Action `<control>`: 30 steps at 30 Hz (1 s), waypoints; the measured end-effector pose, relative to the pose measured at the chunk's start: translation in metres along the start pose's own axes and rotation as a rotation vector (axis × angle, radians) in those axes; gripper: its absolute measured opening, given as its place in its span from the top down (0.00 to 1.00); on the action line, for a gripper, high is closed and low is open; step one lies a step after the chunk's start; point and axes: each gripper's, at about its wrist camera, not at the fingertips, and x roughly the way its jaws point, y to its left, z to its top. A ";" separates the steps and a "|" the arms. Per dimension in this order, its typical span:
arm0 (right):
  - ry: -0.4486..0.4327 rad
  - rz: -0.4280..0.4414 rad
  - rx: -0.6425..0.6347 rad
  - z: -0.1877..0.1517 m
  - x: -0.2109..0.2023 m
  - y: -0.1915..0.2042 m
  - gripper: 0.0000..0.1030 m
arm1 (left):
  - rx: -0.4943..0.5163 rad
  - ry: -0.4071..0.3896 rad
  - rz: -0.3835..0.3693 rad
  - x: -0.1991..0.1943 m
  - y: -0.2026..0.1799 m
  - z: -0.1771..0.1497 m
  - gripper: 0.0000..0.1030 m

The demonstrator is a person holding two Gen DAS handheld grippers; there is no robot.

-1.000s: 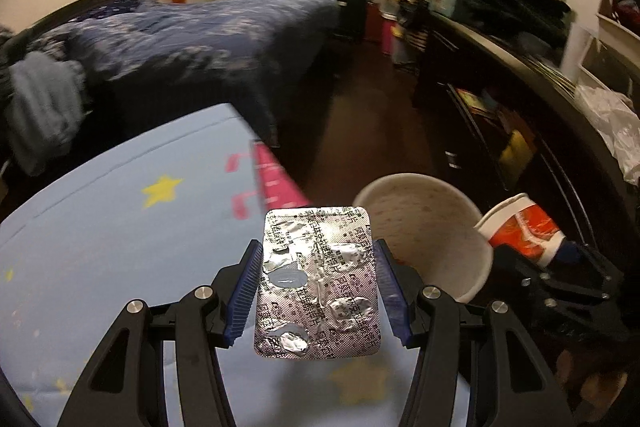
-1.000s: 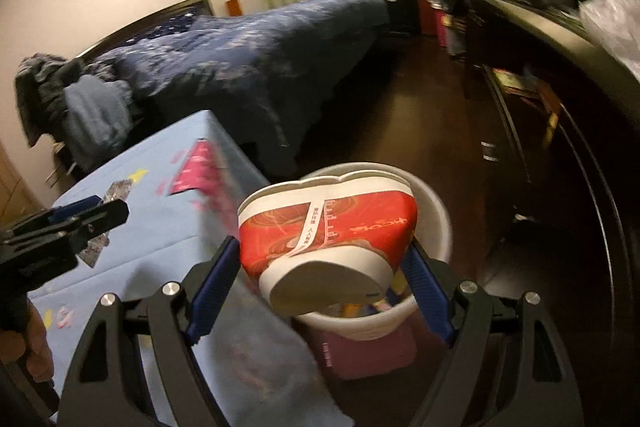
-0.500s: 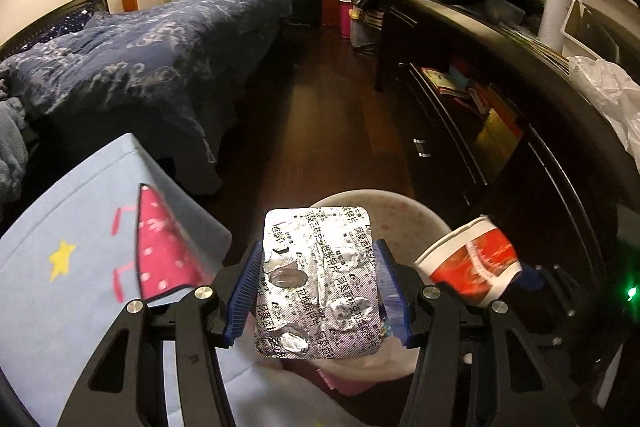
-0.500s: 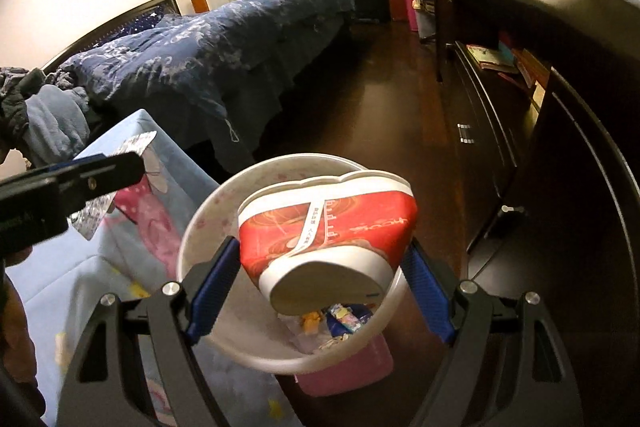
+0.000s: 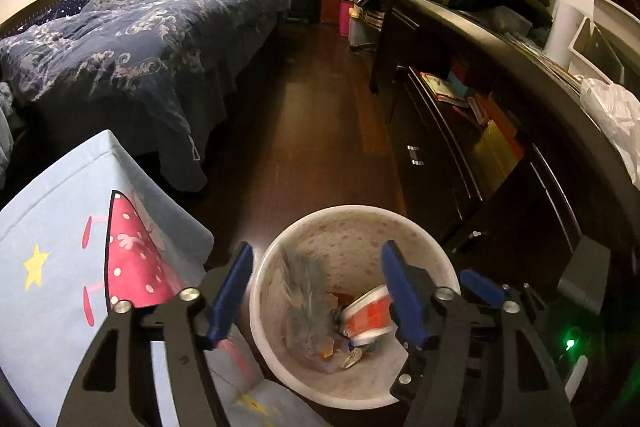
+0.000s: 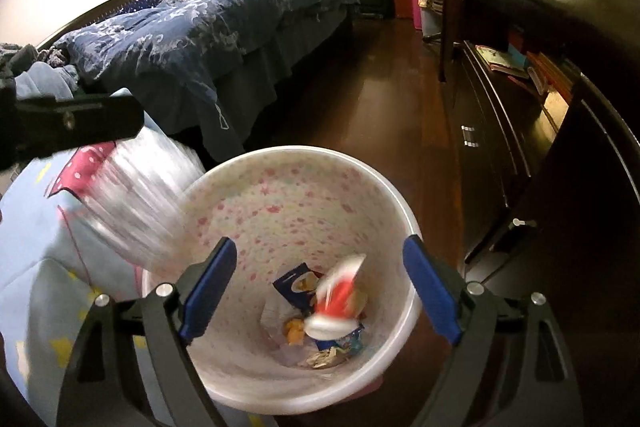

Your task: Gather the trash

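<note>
**Both drops over the bin**

With both sets of fingers spread wide and empty, hold the left gripper (image 5: pixel 316 291) and right gripper (image 6: pixel 320 287) centred above the bin (image 6: pixel 400 195) so nothing clips its rim. Red paper cup (image 6: pixel 338 301) lies at the bottom toward 3 o'clock, blurred, its axis unclear. Silver blister pack (image 5: pixel 306 301) streaks toward 12, long axis steep.

1. The left gripper (image 5: pixel 316 291) hangs over the bin (image 5: pixel 420 227), jaws spread wide with nothing between them.
2. In the bin a blurred grey blister pack (image 5: pixel 306 307) lies beside a red-and-white cup (image 5: pixel 368 317) and small wrappers (image 5: pixel 352 359).
3. The right gripper (image 5: pixel 480 287) shows at the bin's right rim.
4. A blue cloth (image 5: pixel 52 227) lies left; a bed (image 5: pixel 140 39) stands beyond.
</note>
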 end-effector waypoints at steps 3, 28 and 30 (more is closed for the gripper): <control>-0.008 -0.002 0.010 -0.002 -0.005 -0.002 0.15 | -0.009 -0.002 -0.006 -0.001 0.002 0.001 0.26; -0.145 0.255 -0.077 -0.006 -0.156 0.125 0.03 | -0.226 -0.243 0.378 -0.199 0.110 -0.095 0.04; -0.144 0.300 -0.111 -0.010 -0.167 0.152 0.03 | -0.264 -0.252 0.437 -0.220 0.126 -0.113 0.04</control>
